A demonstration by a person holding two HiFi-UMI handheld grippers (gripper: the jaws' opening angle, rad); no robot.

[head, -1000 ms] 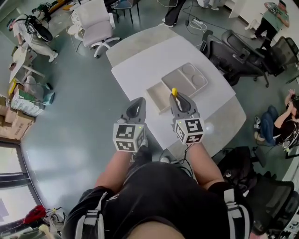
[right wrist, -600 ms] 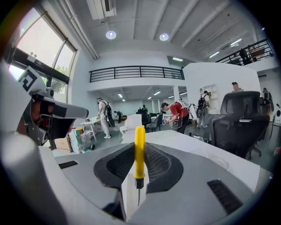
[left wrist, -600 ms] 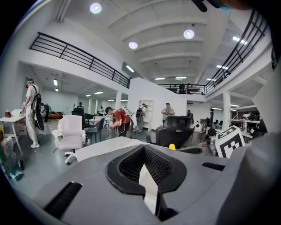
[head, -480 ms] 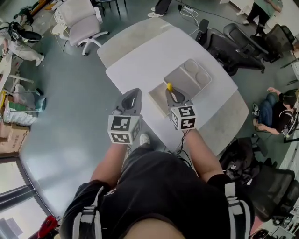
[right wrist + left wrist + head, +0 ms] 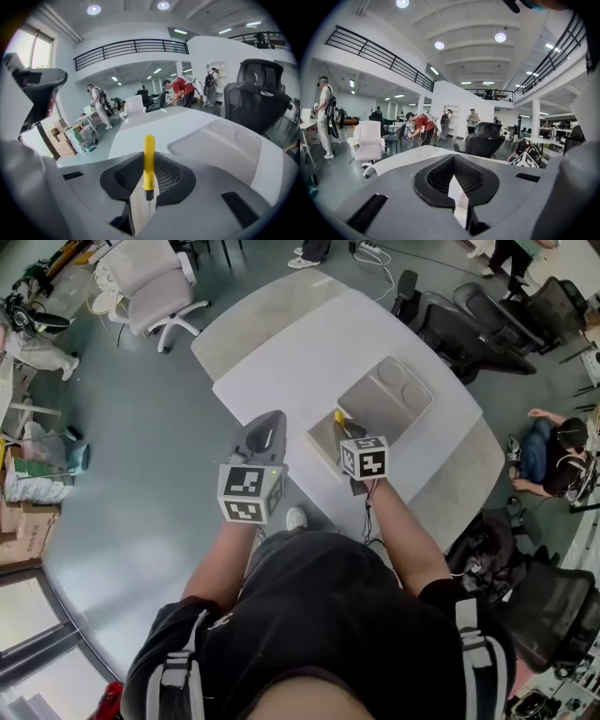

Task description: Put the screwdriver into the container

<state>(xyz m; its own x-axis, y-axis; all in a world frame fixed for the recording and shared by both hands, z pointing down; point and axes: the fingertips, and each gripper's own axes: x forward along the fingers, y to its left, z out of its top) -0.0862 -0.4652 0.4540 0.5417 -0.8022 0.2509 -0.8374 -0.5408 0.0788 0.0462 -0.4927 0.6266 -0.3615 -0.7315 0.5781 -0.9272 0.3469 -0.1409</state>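
Observation:
A yellow-handled screwdriver (image 5: 339, 416) (image 5: 149, 158) sits between the jaws of my right gripper (image 5: 346, 430) (image 5: 146, 190), which is shut on it, handle pointing forward and thin metal tip back toward the camera. In the head view that gripper hangs over the near rectangular compartment of the grey container (image 5: 395, 390) (image 5: 224, 146), a divided tray on the white table (image 5: 281, 352). My left gripper (image 5: 269, 424) (image 5: 457, 190) is shut with nothing in it, held at the table's near left edge, apart from the tray.
A white office chair (image 5: 148, 277) stands beyond the table's far left, and black chairs (image 5: 459, 329) crowd its right side. A seated person (image 5: 553, 442) is on the floor at right. People stand at far desks (image 5: 419, 127).
My right gripper has carried the screwdriver forward, from the table's near edge to over the tray's near compartment. The left gripper has hardly moved.

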